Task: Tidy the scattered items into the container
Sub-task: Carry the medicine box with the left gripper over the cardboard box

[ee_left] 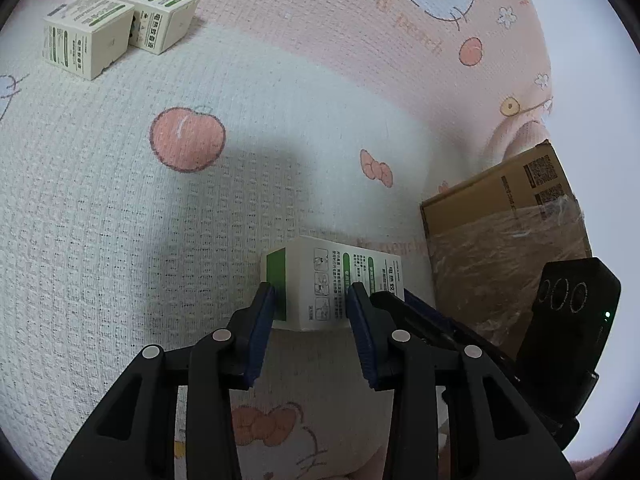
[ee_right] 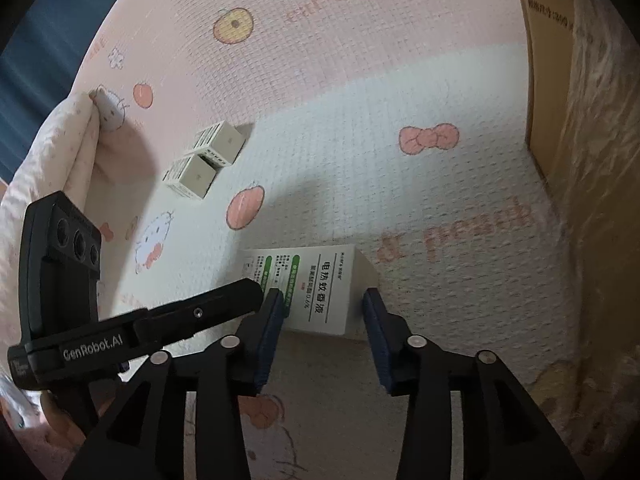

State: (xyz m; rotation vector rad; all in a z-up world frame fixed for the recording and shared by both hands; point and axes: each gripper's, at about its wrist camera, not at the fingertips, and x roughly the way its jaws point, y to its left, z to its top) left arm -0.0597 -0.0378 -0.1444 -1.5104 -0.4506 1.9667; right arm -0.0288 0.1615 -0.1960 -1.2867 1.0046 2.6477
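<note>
A white and green carton (ee_left: 320,280) is held above the bed sheet, and both grippers are on it. My left gripper (ee_left: 311,300) is shut on its left part, with blue pads on both sides. My right gripper (ee_right: 324,304) straddles the same carton (ee_right: 320,284); its left pad touches the box and its right pad stands a little off the side. Two more small white cartons (ee_left: 116,24) lie together at the far left of the sheet; they also show in the right wrist view (ee_right: 204,160). The cardboard box (ee_left: 508,232), wrapped in clear film, stands to the right.
The pink and white patterned sheet (ee_left: 120,220) covers the bed. A folded quilt (ee_right: 60,148) lies at the left edge in the right wrist view. The cardboard box wall (ee_right: 580,120) rises close on the right.
</note>
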